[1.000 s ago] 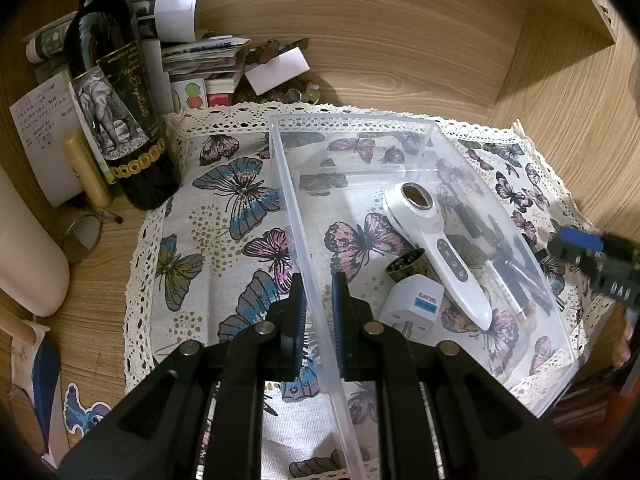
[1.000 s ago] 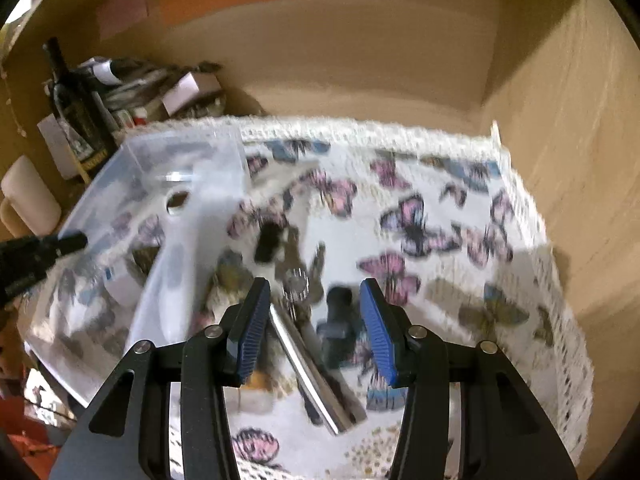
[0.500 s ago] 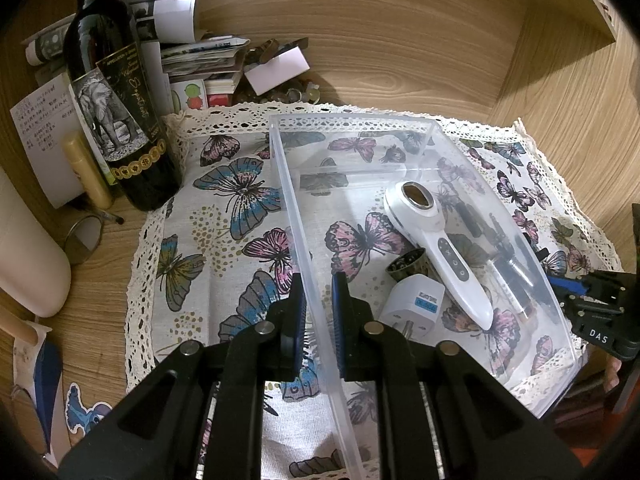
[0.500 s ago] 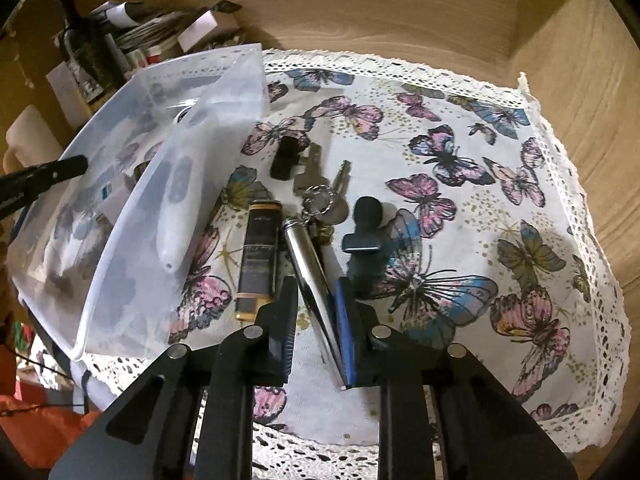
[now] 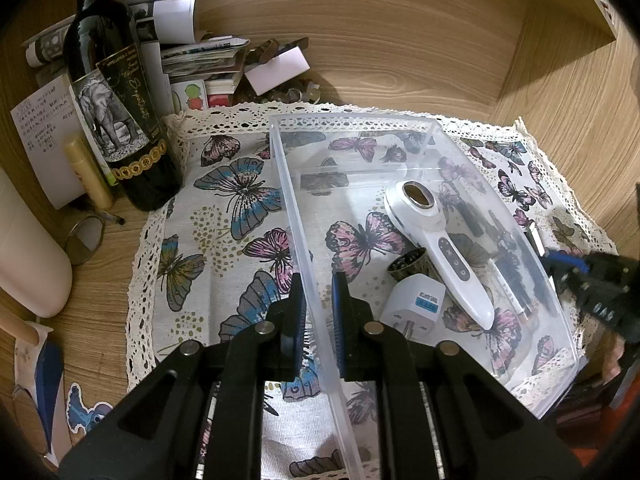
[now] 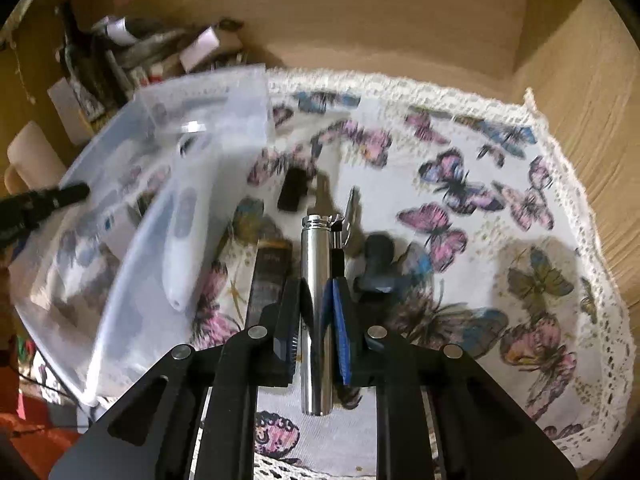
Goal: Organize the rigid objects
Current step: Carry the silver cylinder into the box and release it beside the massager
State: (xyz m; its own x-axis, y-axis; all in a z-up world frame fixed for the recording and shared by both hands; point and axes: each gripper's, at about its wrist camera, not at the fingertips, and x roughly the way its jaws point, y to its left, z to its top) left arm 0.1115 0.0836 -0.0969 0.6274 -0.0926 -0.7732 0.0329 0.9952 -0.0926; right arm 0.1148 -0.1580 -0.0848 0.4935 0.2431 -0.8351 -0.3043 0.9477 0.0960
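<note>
My left gripper (image 5: 317,300) is shut on the near left wall of a clear plastic bin (image 5: 288,184). In the bin lie a white handheld device (image 5: 436,240), a white plug adapter (image 5: 412,308) and a small dark ridged cap (image 5: 406,264). My right gripper (image 6: 318,312) is shut on a shiny silver metal cylinder (image 6: 316,264), lifted off the butterfly cloth (image 6: 500,240). Under it on the cloth lie a black-and-gold tube (image 6: 268,272), keys (image 6: 348,216), a small black block (image 6: 294,190) and a dark knob-shaped piece (image 6: 378,256). The bin (image 6: 132,240) is to the left.
A wine bottle (image 5: 116,92), papers (image 5: 192,60), a small round mirror (image 5: 85,234) and a cream cylinder (image 5: 24,256) crowd the left and back. Wooden walls (image 5: 560,100) close the back and right. The right gripper (image 5: 592,284) shows past the bin's right wall.
My right gripper closed on the silver cylinder and has lifted and turned it so it points straight ahead. The left gripper has kept its hold on the bin wall.
</note>
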